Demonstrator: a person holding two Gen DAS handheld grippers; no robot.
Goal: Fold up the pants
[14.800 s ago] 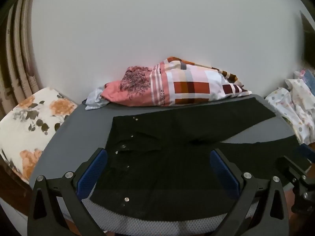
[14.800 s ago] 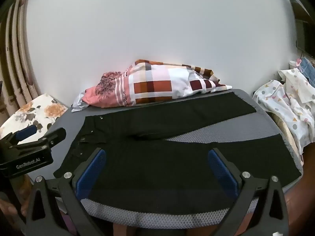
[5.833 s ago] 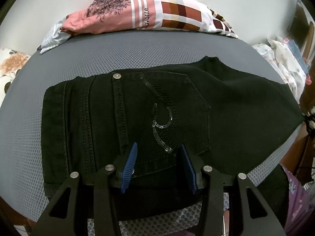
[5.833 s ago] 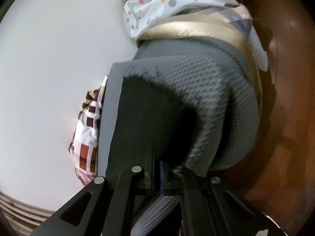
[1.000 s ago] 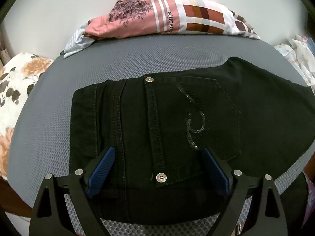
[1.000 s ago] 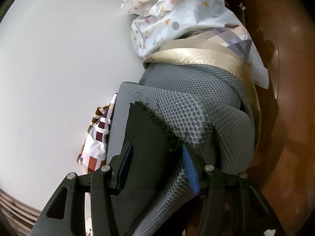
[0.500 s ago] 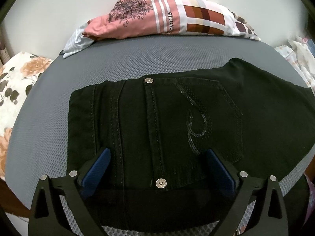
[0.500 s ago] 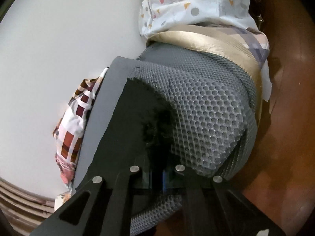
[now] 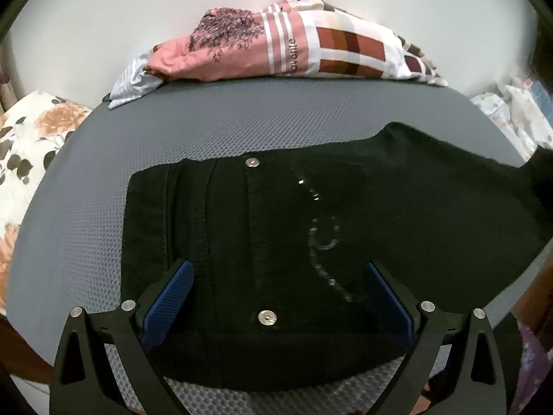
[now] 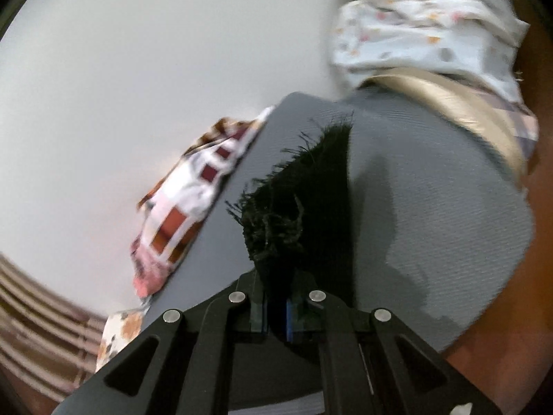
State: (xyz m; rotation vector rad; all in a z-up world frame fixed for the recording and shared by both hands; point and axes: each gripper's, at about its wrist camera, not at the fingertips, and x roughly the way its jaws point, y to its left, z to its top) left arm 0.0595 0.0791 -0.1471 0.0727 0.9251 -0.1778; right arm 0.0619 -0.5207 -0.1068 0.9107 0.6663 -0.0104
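Black pants (image 9: 311, 228) lie folded lengthwise on the grey mesh pad (image 9: 172, 138), waist at the left, back pocket with sequin trim facing up. My left gripper (image 9: 276, 294) is open above the near waist area, its blue pads (image 9: 169, 297) spread either side of a metal rivet. My right gripper (image 10: 276, 307) is shut on the frayed hem end of the pants (image 10: 304, 200) and holds it lifted off the pad (image 10: 449, 207). In the left wrist view the leg end rises at the far right edge.
A pink and plaid pillow (image 9: 293, 55) lies along the back of the pad by the white wall. A floral cushion (image 9: 24, 145) is at the left. Dotted white fabric (image 10: 432, 27) over a gold-edged cushion sits past the pad's right end.
My right gripper has lifted the hem end off the pad and swung it up. My left gripper has stayed open and drawn back a little over the waist.
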